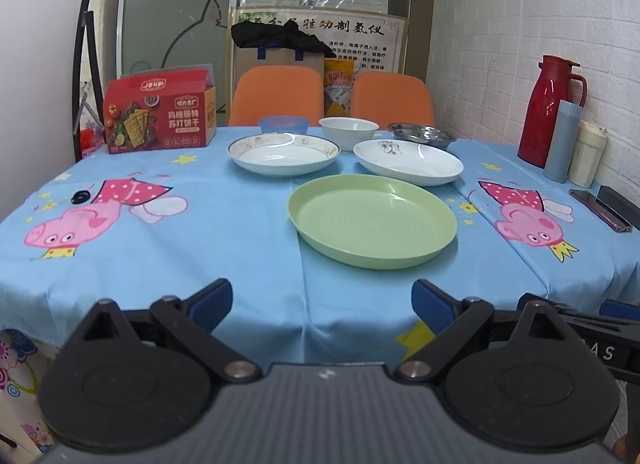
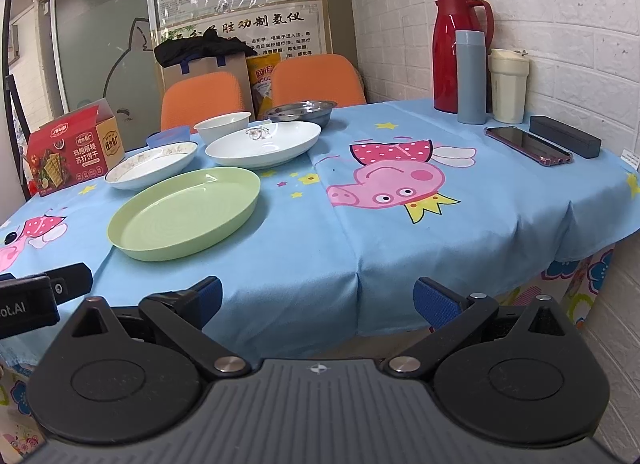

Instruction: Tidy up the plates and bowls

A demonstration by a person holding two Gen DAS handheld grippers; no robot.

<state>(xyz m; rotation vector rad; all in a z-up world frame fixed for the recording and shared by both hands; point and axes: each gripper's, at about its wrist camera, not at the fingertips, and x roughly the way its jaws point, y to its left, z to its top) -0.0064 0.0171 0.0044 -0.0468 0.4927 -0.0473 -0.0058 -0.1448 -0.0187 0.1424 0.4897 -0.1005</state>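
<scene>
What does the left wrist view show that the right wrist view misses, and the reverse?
Only the left wrist view shows its own open tongs and the small black ring lying on the tablecloth at far left. Only the right wrist view shows its own open tongs and the phone's whole screen, with the black case beside it. Both show the green plate, two white plates, white bowl, blue bowl, steel dish and red jug.
</scene>
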